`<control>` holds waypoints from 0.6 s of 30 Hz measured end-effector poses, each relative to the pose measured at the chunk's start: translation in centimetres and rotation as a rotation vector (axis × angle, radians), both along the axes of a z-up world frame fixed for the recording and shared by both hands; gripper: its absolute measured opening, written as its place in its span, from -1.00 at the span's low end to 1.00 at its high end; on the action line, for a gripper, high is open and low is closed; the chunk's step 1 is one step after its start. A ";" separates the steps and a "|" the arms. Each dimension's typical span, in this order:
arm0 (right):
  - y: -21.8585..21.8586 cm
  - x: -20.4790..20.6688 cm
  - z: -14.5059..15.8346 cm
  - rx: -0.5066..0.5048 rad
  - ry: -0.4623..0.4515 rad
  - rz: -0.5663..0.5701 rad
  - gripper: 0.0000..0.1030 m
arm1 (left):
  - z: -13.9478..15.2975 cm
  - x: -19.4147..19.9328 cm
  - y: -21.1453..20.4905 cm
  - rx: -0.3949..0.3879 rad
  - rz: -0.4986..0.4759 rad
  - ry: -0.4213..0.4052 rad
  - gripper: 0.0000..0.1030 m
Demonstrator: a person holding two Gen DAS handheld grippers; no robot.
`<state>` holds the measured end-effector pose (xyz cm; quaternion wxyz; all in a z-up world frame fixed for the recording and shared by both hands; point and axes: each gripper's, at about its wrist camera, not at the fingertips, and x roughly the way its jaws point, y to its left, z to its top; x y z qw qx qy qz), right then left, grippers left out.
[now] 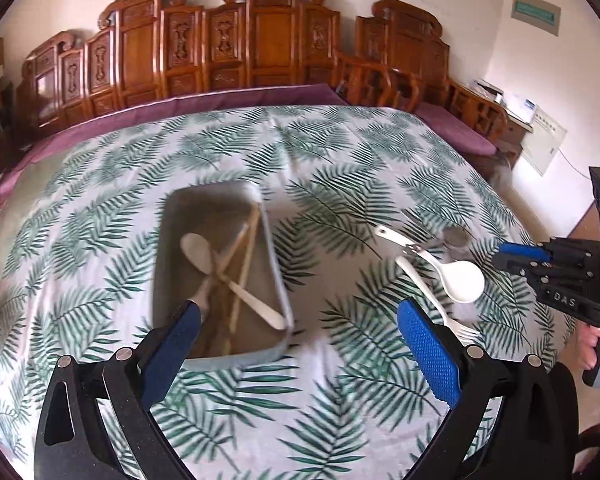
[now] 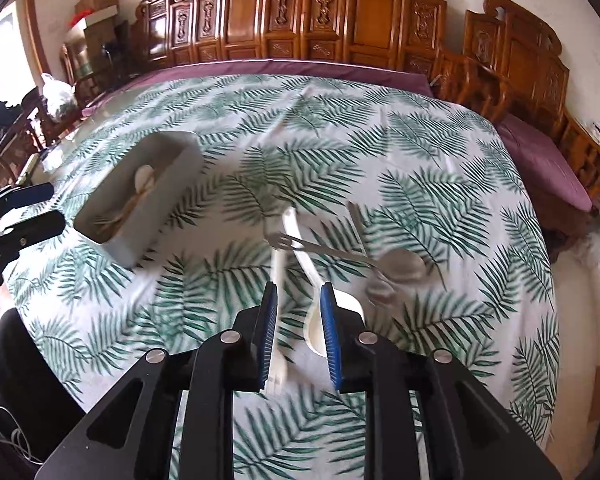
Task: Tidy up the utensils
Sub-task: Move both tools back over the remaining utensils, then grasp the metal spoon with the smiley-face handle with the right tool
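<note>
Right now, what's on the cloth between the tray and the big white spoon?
Nothing: in the left wrist view, only bare leaf-print cloth lies between the tray and the white spoon.

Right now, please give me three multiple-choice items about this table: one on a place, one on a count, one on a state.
1. Where do the wooden chopsticks lie?
A. on the cloth
B. in the grey tray
C. on the bench

2. How many white spoons are in the tray?
A. none
B. one
C. three

3. How do the jaws of the left gripper stand?
A. wide open, empty
B. shut on a fork
C. shut on the tray

Answers: 1 B, they cross inside its walls. 2 B, a single white spoon lies there. 3 A, only tablecloth shows between them.
</note>
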<state>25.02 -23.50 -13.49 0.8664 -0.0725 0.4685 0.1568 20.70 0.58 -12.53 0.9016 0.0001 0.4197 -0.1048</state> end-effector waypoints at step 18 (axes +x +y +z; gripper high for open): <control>-2.0 9.1 -7.3 -0.161 0.114 0.059 -0.30 | -2.2 0.0 -3.5 0.028 -0.057 0.050 0.85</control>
